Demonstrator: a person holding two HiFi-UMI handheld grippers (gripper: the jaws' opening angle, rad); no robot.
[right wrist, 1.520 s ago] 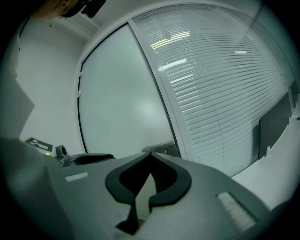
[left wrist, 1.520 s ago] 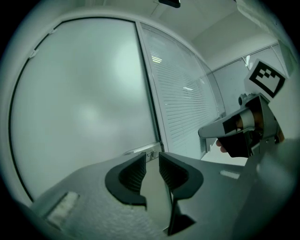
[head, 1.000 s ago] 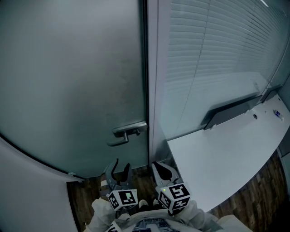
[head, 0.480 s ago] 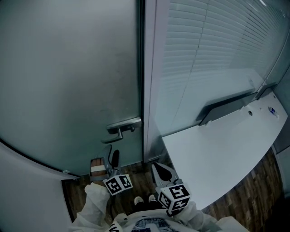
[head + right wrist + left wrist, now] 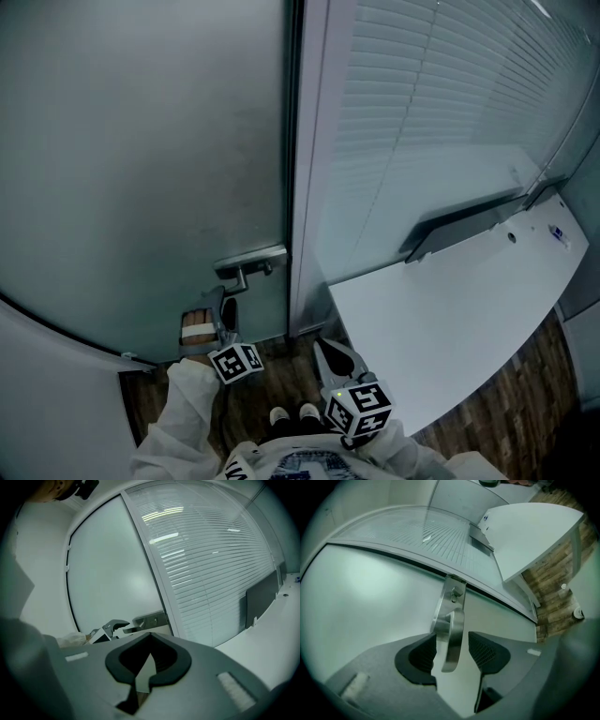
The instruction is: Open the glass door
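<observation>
The left gripper (image 5: pixel 223 310) is hovering just below the handle (image 5: pixel 248 266) of the door (image 5: pixel 141 169). Its jaws are standing apart with the lever between them, seemingly not touching it. The right gripper (image 5: pixel 339 356) is hanging below and right of the handle, well apart from it, jaws pressed together on nothing. The door is sitting closed against its frame (image 5: pixel 309 159).
</observation>
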